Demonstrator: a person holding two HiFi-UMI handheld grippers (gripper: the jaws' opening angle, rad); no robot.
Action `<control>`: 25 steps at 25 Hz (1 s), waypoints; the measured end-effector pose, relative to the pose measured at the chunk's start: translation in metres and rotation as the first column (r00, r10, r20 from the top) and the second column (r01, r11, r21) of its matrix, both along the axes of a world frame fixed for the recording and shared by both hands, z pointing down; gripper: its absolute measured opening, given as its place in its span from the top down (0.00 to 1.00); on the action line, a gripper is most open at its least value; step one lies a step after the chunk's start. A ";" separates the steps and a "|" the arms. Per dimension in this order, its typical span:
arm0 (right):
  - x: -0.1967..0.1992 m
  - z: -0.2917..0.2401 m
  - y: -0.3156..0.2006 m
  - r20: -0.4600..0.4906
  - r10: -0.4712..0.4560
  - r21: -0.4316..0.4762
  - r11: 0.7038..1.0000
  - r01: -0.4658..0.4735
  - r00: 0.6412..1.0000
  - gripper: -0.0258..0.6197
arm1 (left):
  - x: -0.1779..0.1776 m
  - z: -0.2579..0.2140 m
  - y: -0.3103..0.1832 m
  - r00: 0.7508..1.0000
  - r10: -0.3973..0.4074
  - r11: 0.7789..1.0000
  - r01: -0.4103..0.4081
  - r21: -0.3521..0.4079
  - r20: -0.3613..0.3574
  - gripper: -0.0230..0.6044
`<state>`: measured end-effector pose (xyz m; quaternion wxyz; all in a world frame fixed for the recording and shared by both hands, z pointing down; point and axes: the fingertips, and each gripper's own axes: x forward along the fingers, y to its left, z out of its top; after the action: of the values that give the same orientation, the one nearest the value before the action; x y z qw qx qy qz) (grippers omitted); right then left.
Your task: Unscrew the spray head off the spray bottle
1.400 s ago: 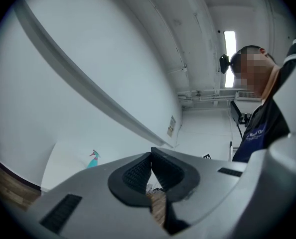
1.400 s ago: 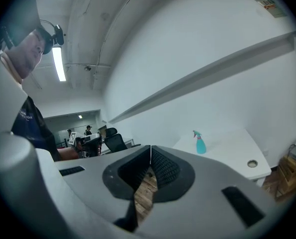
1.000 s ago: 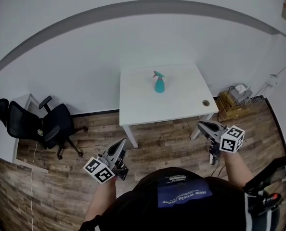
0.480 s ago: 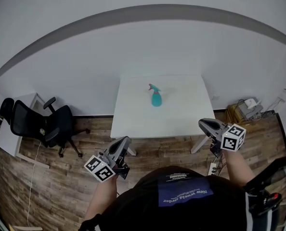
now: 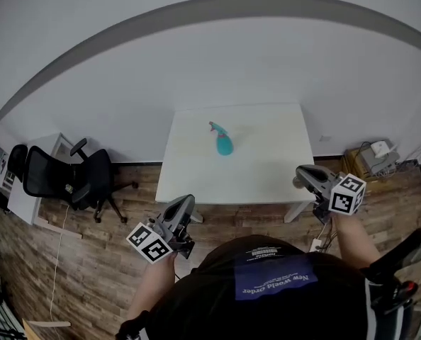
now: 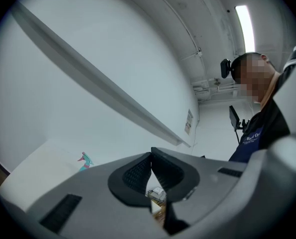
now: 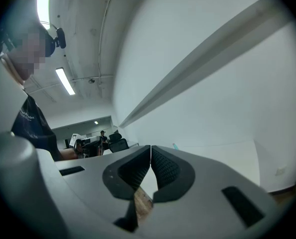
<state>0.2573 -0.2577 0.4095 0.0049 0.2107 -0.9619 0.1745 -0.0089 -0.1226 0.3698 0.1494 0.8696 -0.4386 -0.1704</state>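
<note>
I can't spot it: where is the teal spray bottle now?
In the head view, the teal spray bottle stands alone near the middle of the white table.

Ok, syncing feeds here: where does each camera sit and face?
Head view: on the person's head, facing steeply down at the white square table and teal plastic spray bottle; forearms, left gripper, right gripper show.
Left gripper view: on that gripper, along its shut jaws toward the white wall; torso at right.
Right gripper view: likewise; torso at left.
Shared: head and left gripper views show the bottle.
</note>
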 end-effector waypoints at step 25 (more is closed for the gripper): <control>-0.165 -0.005 -0.085 -0.087 0.156 0.033 0.988 -0.154 0.984 0.96 | -0.184 0.009 -0.138 0.984 0.172 0.984 -0.169 0.057 -0.054 0.96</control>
<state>0.0923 -0.3430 0.4046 0.0317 0.2925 -0.9436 0.1520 -0.1931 -0.2610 0.3792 0.1534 0.9022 -0.3533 -0.1940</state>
